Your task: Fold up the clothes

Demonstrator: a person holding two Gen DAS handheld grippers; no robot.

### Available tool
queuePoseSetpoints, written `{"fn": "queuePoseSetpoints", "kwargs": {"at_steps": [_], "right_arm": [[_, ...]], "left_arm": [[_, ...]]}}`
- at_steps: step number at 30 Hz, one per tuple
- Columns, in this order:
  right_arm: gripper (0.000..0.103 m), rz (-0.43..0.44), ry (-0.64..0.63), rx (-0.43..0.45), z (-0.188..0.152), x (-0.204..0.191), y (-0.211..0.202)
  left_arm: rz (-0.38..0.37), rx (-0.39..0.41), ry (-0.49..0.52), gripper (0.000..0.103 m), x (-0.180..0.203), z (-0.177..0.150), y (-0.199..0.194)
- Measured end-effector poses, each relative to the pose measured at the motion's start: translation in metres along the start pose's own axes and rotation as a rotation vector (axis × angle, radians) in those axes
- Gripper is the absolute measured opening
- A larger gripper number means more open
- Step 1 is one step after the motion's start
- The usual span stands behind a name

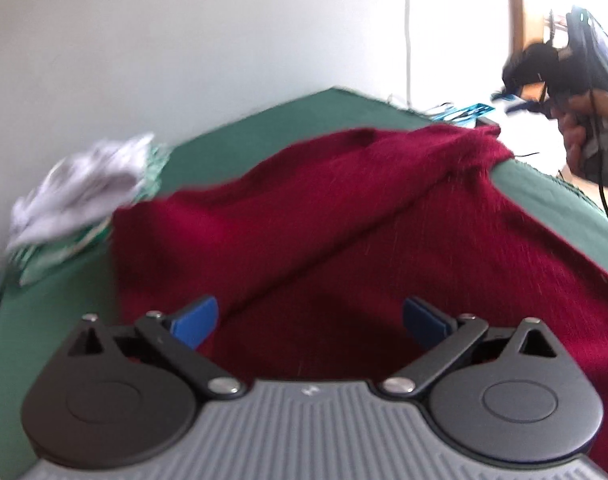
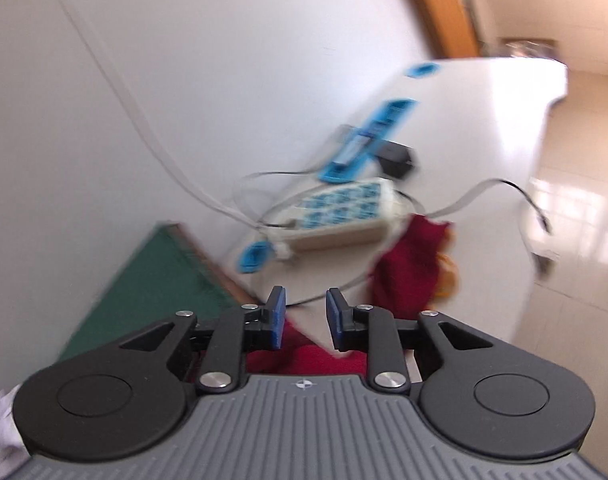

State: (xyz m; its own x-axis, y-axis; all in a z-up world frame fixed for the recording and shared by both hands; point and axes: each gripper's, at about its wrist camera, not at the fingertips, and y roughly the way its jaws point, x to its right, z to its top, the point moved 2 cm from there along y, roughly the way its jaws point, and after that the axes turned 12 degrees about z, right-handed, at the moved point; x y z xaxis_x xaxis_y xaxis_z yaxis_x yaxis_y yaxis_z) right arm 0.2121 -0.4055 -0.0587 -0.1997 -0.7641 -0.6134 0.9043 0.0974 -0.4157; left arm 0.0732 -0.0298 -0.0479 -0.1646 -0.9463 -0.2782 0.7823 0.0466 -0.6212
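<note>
The red garment [image 1: 343,216] stretches diagonally toward the far-right corner; both tools [image 1: 309,320] [image 2: 304,322] gape empty.

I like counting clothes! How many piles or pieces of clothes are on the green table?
2: the dark red sweater spread across the middle, and a crumpled white-and-green heap at its far left corner. More may be hidden.

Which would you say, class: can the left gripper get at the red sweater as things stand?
Probably yes. The left gripper is open just above the red sweater, which lies spread on the green table, with nothing between them.
</note>
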Motion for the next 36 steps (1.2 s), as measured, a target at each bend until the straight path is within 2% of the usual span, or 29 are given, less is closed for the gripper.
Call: {"fn": "queuePoseSetpoints", "kwargs": {"at_steps": [3,6,9,10,11,12,15,16,18,19,21,24,28,33,34,36], "right_arm": [[0.027,0.224,-0.114,-0.14,-0.021,-0.046,0.001],[0.027,0.361,-0.129,-0.319,-0.053,-0.075,0.021],[0.027,0.34,-0.1,-0.416,-0.072,-0.074,0.041],[0.026,0.302,-0.094,-0.435,-0.075,-0.069,0.047],[0.016,0.271,-0.084,-0.447,-0.076,-0.062,0.052],[0.0,0.257,-0.067,-0.438,-0.074,-0.055,0.054],[0.0,0.19,-0.106,-0.397,-0.07,-0.058,0.047],[0.016,0.184,-0.125,-0.395,-0.072,-0.066,0.04],[0.028,0.284,-0.125,-0.432,-0.081,-0.089,0.025],[0.029,0.37,-0.121,-0.474,-0.088,-0.101,0.016],[0.03,0.479,-0.155,-0.559,-0.111,-0.125,-0.002],[0.03,0.537,-0.272,-0.646,-0.153,-0.154,-0.029],[0.033,0.512,-0.433,-0.688,-0.204,-0.175,-0.058],[0.034,0.47,-0.417,-0.668,-0.231,-0.175,-0.07],[0.034,0.461,-0.408,-0.661,-0.235,-0.175,-0.072],[0.034,0.452,-0.411,-0.645,-0.239,-0.174,-0.075]], "left_arm": [[0.029,-0.08,-0.071,0.099,-0.017,-0.027,-0.029],[0.079,-0.147,-0.127,0.099,-0.027,-0.053,-0.054],[0.15,-0.184,-0.192,0.099,-0.038,-0.075,-0.08],[0.166,-0.202,-0.216,0.099,-0.042,-0.083,-0.088],[0.183,-0.218,-0.236,0.099,-0.045,-0.09,-0.097],[0.205,-0.226,-0.238,0.099,-0.048,-0.099,-0.108],[0.244,-0.258,-0.229,0.099,-0.052,-0.125,-0.137],[0.242,-0.27,-0.231,0.099,-0.053,-0.133,-0.144],[0.227,-0.292,-0.247,0.099,-0.058,-0.149,-0.158],[0.212,-0.299,-0.259,0.099,-0.058,-0.157,-0.162],[0.182,-0.311,-0.284,0.097,-0.059,-0.171,-0.169],[0.132,-0.307,-0.322,0.087,-0.056,-0.181,-0.17],[0.094,-0.27,-0.349,0.084,-0.053,-0.191,-0.171],[0.077,-0.197,-0.368,0.085,-0.054,-0.198,-0.168],[0.072,-0.179,-0.378,0.087,-0.054,-0.2,-0.167],[0.044,-0.135,-0.41,0.103,-0.053,-0.205,-0.166]]}}
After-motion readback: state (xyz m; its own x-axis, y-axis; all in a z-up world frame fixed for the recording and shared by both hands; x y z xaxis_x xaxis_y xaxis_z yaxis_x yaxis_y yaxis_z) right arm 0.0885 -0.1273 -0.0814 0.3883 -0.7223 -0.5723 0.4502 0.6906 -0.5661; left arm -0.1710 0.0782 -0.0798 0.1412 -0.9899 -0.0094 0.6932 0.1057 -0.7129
